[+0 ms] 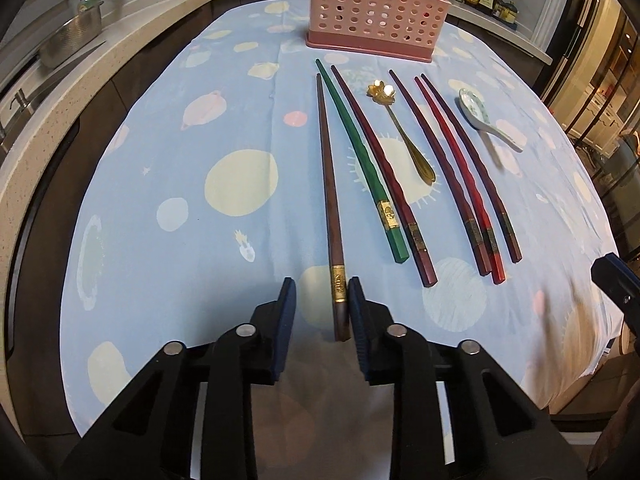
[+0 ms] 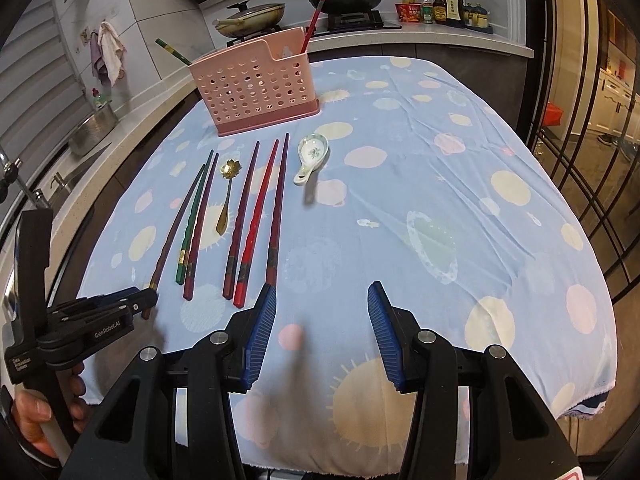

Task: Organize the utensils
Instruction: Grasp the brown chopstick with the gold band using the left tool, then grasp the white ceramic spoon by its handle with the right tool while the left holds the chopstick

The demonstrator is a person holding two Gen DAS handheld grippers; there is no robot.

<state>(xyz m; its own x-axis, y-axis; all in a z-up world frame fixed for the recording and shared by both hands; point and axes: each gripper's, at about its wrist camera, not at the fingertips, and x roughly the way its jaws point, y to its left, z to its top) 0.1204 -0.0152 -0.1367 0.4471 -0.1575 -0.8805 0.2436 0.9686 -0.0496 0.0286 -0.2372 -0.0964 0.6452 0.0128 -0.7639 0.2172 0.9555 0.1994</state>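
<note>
Several chopsticks lie in a row on the blue tablecloth before the pink holder (image 1: 376,4) (image 2: 256,88). My left gripper (image 1: 322,296) is open, its jaws straddling the near end of the brown chopstick (image 1: 328,184) (image 2: 172,236); the right pad looks to touch it. Right of it lie a green chopstick (image 1: 360,160) (image 2: 190,224), dark red ones (image 1: 384,168), a gold spoon (image 1: 404,132) (image 2: 226,196), a red chopstick (image 1: 460,184) (image 2: 256,220) and a white ceramic spoon (image 1: 486,120) (image 2: 310,158). My right gripper (image 2: 322,294) is open and empty over the cloth near the table's front.
The holder holds a green chopstick (image 2: 172,50) and a red one (image 2: 314,20). Counters surround the table: a steel bowl (image 1: 70,40) on the left, pans (image 2: 248,18) on the stove and sauce bottles (image 2: 440,2) at the back. The left gripper shows in the right wrist view (image 2: 142,300).
</note>
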